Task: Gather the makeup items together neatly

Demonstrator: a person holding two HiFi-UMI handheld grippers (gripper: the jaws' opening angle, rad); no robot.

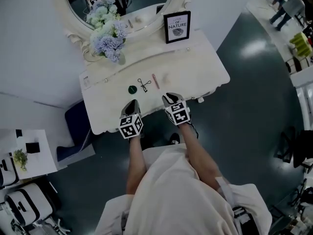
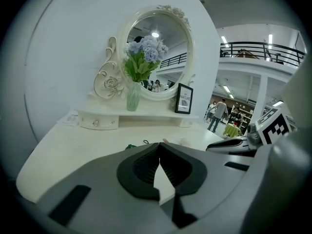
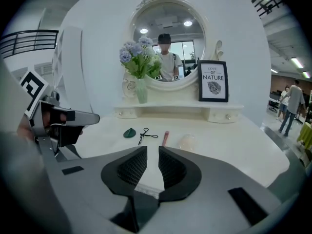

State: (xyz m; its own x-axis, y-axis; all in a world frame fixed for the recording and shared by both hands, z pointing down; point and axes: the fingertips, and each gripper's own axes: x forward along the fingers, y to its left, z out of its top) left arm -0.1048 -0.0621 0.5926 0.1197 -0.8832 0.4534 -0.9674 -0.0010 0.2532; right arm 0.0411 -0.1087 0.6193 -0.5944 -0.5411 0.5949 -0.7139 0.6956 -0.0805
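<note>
Several makeup items lie in a row on the white dressing table (image 1: pixel 205 62): a dark green round piece (image 1: pixel 132 89) (image 3: pixel 129 133), a black eyelash curler (image 1: pixel 143 85) (image 3: pixel 145 134), a pink tube (image 1: pixel 155 81) (image 3: pixel 165 137) and a pale translucent puff (image 3: pixel 186 141). My left gripper (image 1: pixel 133 103) (image 2: pixel 159 147) hovers at the table's front edge, just short of the green piece, its jaws shut at the tips and empty. My right gripper (image 1: pixel 169 98) (image 3: pixel 152 150) is beside it, short of the tube, jaws a narrow gap apart with nothing between.
At the back a raised shelf carries a vase of blue and white flowers (image 1: pixel 110 40) and a framed sign (image 1: pixel 177 27) under an oval mirror (image 1: pixel 122 4). A white wall is on the left. A dark blue box (image 1: pixel 78 126) stands on the floor to the table's left.
</note>
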